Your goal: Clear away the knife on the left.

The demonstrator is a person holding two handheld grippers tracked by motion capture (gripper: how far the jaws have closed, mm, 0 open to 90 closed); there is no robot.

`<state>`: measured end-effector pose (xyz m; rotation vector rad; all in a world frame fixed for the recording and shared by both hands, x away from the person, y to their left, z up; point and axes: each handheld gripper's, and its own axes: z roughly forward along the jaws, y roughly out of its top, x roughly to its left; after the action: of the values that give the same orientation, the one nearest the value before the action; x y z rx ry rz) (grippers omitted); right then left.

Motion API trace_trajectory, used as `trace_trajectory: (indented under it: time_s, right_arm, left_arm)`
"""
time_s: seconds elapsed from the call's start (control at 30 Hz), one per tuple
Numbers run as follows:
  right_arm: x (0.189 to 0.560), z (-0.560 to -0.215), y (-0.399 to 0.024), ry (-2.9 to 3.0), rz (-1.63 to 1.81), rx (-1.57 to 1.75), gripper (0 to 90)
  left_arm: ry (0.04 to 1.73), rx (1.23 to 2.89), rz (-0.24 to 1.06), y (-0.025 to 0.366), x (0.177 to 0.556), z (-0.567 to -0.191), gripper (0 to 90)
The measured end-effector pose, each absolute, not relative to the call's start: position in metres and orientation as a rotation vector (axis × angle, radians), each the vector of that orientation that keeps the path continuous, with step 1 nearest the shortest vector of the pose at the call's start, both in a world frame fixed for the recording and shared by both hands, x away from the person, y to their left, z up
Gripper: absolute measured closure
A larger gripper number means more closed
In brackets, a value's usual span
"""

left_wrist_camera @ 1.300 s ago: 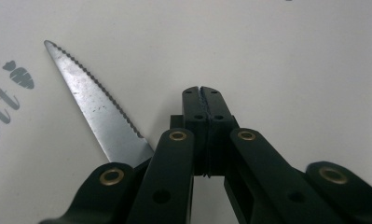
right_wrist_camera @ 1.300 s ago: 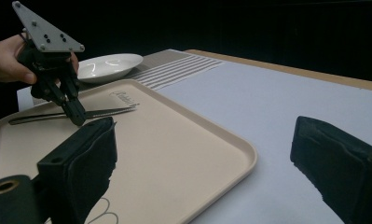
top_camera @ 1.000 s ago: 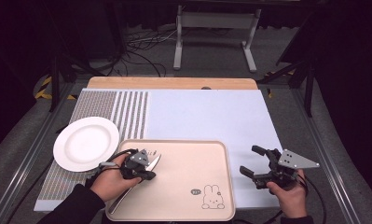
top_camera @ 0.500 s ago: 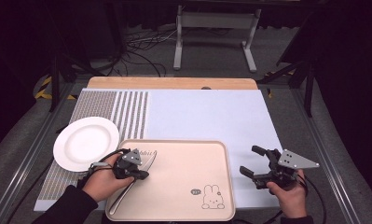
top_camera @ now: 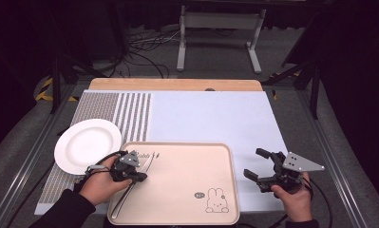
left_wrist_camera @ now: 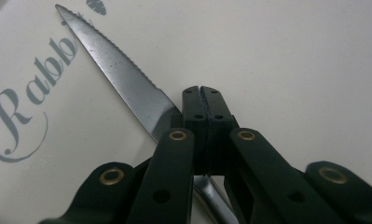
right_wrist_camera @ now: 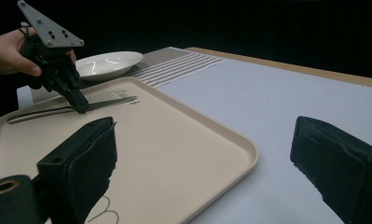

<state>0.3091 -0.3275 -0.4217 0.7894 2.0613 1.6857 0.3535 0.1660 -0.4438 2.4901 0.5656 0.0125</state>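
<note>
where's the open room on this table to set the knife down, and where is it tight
Most room: the pale blue mat between the striped mat and right gripper, and the tray's bare middle above the rabbit print. The plate is bare too. Tight: the tray's left edge, where the left gripper meets the knife.

The left tool [top_camera: 140, 176] has edged leftward over the tray [top_camera: 187, 190].

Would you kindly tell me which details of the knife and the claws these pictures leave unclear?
- Knife handle, left gripper view: hidden beneath the left claw.
- Whether the shut claw pinches the knife or only rests on it: contact hidden, left gripper view.
- Tray lettering, high view: too small to read.
- Right claw fingertips, right gripper view: cut off by the bottom edge.
</note>
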Motion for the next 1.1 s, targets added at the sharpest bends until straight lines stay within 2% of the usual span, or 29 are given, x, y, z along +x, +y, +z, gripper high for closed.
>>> trace_trajectory:
  time_s: [1.1]
  right_arm:
    - [0.310,-0.423,-0.326,2.064,1.688,0.800,7.5]
  left_arm:
    - [0.638,2.494,0.030,0.191,0.354,-0.442,90.0]
